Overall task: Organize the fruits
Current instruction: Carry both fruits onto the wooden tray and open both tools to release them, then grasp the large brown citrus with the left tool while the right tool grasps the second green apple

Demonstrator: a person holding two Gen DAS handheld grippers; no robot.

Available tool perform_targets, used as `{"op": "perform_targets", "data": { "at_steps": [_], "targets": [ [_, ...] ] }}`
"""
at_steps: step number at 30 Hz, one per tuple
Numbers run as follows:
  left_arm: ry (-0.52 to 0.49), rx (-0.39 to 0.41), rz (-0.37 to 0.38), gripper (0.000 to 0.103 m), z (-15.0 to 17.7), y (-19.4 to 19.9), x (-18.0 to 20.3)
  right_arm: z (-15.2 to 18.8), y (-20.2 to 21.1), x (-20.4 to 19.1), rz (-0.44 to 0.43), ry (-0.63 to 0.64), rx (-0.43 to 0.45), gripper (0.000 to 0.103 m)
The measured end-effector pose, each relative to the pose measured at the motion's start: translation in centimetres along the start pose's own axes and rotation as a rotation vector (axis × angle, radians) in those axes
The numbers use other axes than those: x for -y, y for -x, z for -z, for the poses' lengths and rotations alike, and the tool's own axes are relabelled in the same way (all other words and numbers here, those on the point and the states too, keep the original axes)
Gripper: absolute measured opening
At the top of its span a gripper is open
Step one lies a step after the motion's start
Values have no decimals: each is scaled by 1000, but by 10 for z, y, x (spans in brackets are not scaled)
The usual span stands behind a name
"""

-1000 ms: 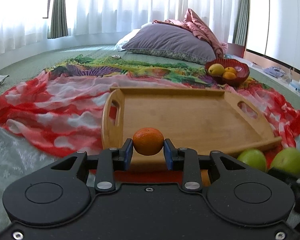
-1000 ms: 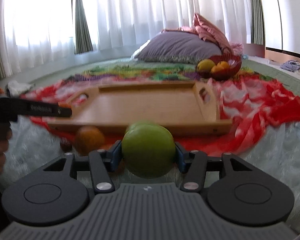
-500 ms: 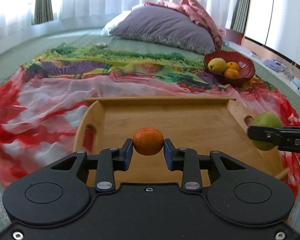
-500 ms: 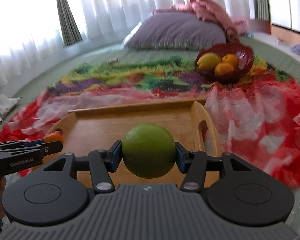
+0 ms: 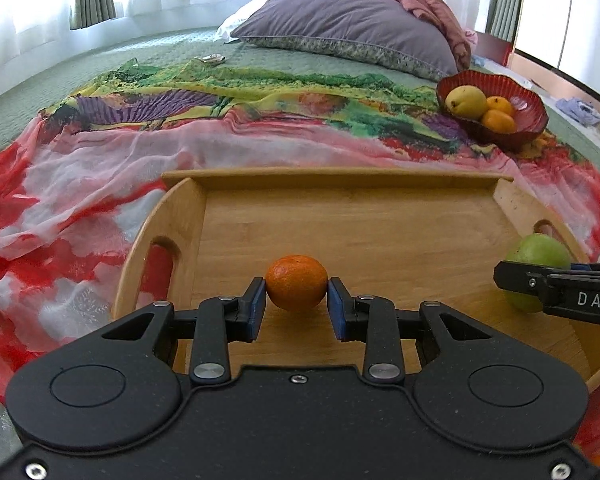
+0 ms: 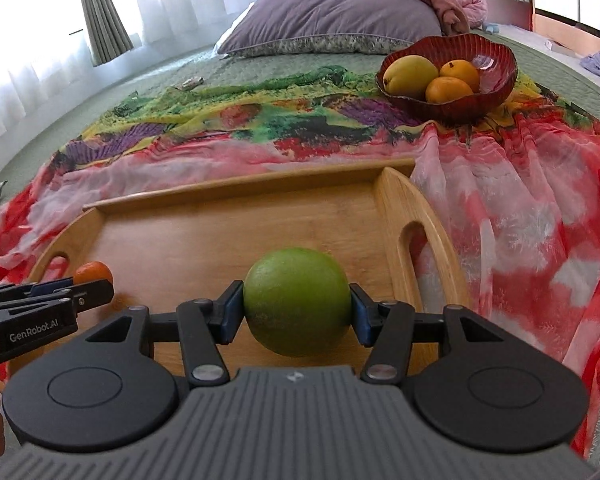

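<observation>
My left gripper (image 5: 296, 308) is shut on a small orange tangerine (image 5: 296, 288) and holds it over the near left part of the wooden tray (image 5: 340, 216). My right gripper (image 6: 296, 312) is shut on a green apple (image 6: 296, 306) and holds it over the tray's (image 6: 188, 240) near right part. The apple (image 5: 538, 268) and the right gripper also show at the right edge of the left wrist view. The tangerine (image 6: 92, 274) shows at the left of the right wrist view.
A red glass bowl (image 6: 496, 76) with a yellow mango (image 6: 410, 76) and two oranges (image 6: 448, 90) stands beyond the tray at the right. A colourful scarf (image 5: 100, 184) covers the green bedspread. A purple pillow (image 5: 340, 28) lies at the back.
Both grippers have risen and moved forward from in front of the tray to over its near part, each still holding its fruit.
</observation>
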State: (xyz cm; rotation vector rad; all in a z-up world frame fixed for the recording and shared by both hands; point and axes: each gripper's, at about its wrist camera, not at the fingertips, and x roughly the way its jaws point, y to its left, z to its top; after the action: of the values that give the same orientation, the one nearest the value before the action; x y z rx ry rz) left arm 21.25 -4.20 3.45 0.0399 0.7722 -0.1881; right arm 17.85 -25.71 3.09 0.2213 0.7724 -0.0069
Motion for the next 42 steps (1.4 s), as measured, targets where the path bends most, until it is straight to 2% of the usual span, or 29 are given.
{"op": "perform_targets", "data": {
  "at_steps": [14, 18, 20, 21, 24, 26, 28, 35, 42],
  "targets": [
    [-34, 14, -16, 33, 3, -3, 5, 4, 0, -2, -3, 29, 14, 59],
    [-44, 5, -15, 33, 3, -2, 5, 5, 1, -2, -4, 29, 13, 64],
    [-53, 0, -25, 43, 4, -2, 6, 5, 3, -2, -8, 37, 14, 65],
    [-56, 2, -29, 45, 5, -1, 6, 6, 4, -3, -10, 42, 15, 72],
    [-56, 8, -21, 57, 7, 5, 5, 6, 9, -2, -29, 46, 17, 78],
    [-49, 17, -11, 72, 9, 11, 4, 8, 14, -1, -43, 46, 20, 81],
    [-48, 32, 1, 78, 11, 18, 3, 10, 19, -1, -49, 56, 25, 83],
    [-94, 92, 21, 91, 25, 54, 3, 25, 42, 0, -65, 102, 59, 91],
    [-130, 127, 47, 95, 53, 87, 3, 49, 70, 3, -77, 157, 97, 96]
  ]
}}
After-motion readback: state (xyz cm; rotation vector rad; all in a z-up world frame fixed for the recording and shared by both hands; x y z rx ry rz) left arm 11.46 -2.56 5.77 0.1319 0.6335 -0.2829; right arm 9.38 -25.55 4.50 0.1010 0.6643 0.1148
